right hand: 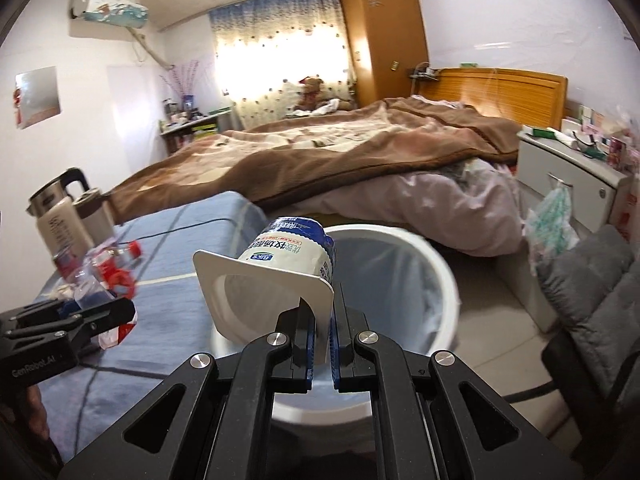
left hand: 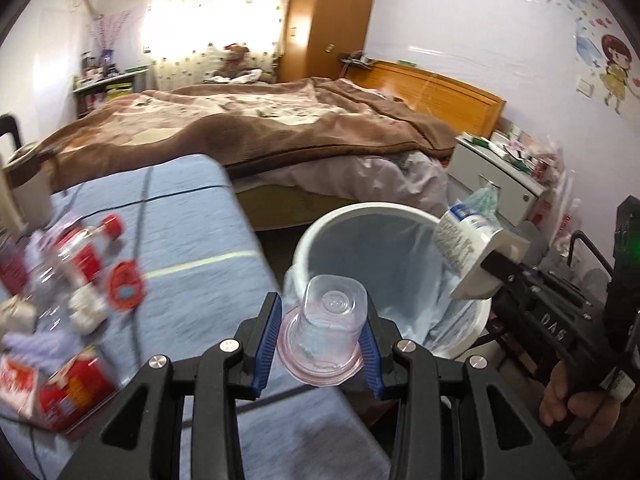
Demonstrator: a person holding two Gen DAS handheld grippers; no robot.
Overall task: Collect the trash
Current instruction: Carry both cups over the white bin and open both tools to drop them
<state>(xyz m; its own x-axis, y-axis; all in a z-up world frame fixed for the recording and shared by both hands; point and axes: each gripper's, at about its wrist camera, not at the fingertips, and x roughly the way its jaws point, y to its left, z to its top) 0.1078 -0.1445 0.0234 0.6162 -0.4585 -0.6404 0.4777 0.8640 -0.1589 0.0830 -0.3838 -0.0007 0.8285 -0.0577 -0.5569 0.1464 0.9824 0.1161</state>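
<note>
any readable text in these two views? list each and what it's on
"GenRobot.AI": side of the left gripper, right wrist view.
"DAS": body of the right gripper, left wrist view.
Yogurt cup: printed label, too distorted to read.
Red packaging on the table: blurred, unreadable.

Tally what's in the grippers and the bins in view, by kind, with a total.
Clear plastic cup, held in left gripper: 1
White yogurt cup, held by its rim in right gripper: 1
White trash bin with a liner: 1
Total: 3
</note>
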